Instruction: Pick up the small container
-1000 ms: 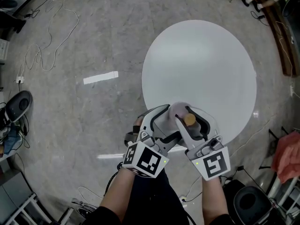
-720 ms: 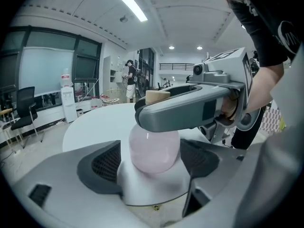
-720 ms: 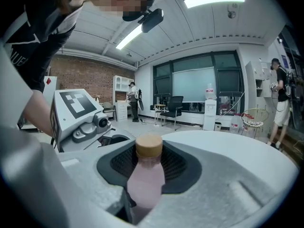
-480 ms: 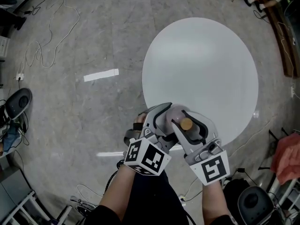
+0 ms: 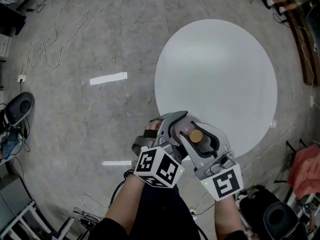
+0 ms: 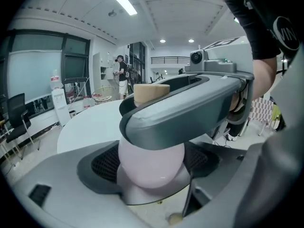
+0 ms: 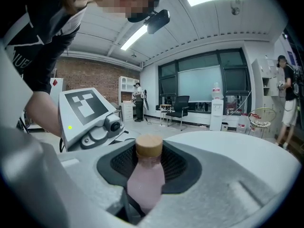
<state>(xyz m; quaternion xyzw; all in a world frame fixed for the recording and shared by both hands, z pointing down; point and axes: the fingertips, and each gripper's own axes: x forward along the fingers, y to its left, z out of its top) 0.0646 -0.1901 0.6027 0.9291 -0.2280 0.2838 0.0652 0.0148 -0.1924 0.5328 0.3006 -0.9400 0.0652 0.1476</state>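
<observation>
Pale grey round table (image 5: 215,69) lies below. Left gripper (image 5: 170,129) and right gripper (image 5: 202,136) meet over its near edge, crossed, each clamped on the pink small container (image 7: 145,179). It is upright with its cork cap (image 7: 149,146) clear, probably doubly held for steadiness.

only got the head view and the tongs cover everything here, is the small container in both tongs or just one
Observer: Both. The left tongs have their pads against the round pink belly of the small container.
Operator: and the right
Observer: The right tongs grip it higher up, just below the wooden cap.
Operator: is it tipped
Observer: No. In the right gripper view it stands straight between the pads, cap up.
</observation>
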